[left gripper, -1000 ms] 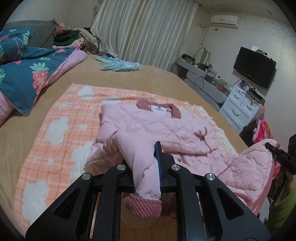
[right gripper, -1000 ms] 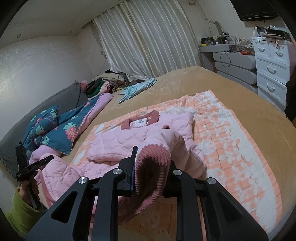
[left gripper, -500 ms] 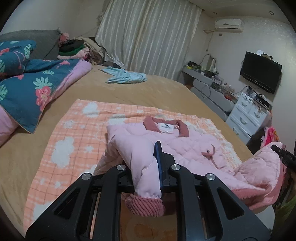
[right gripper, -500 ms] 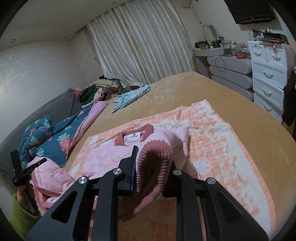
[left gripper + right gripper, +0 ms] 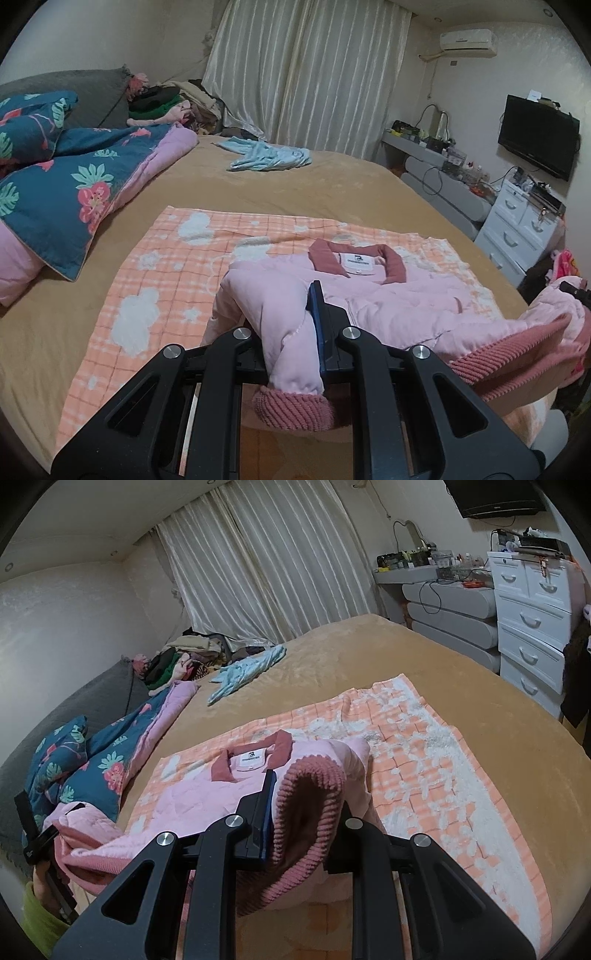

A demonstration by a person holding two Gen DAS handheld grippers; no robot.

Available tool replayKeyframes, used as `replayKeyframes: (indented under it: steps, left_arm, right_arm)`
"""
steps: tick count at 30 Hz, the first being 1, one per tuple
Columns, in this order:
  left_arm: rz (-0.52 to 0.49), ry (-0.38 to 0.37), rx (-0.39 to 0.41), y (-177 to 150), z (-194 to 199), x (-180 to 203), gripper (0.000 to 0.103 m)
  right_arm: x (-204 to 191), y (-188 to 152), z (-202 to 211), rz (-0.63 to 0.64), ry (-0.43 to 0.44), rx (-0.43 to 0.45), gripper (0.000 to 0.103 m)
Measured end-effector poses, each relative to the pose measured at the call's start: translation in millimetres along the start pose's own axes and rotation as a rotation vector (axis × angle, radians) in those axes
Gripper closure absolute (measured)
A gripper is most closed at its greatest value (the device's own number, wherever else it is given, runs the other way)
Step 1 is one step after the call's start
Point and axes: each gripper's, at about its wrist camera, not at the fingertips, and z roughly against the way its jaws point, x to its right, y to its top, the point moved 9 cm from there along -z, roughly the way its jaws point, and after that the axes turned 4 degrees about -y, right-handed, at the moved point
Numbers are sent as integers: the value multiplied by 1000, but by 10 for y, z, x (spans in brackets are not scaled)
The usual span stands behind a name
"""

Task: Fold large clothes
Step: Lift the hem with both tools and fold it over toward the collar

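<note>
Pink quilted jacket lay on the orange checked blanket on the bed; your left gripper and right gripper, jaws clamped on its ribbed hem, needed level, evenly matched travel toward the collar.

Pink jacket hem drawn nearer collar; body shorter on orange blanket.

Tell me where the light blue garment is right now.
The light blue garment lies crumpled on the tan bedspread beyond the orange checked blanket, near the curtains, with the clothes pile to its left.
</note>
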Motion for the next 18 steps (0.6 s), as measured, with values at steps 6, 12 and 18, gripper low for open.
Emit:
replayKeyframes:
  steps: [6,12,18]
  left_arm:
    - [-2,27,-9,15,-195,-62,95]
    - [-7,56,-28,-11,-436,-144,95]
    - [-4,76,-58,-50,-678,-226,95]
  right_arm:
    - [52,49,-240,0,-9,-21,85]
    - [160,69,-544,-40,-6,-51,84]
    - [258,68,-850,-113,30,-94,79]
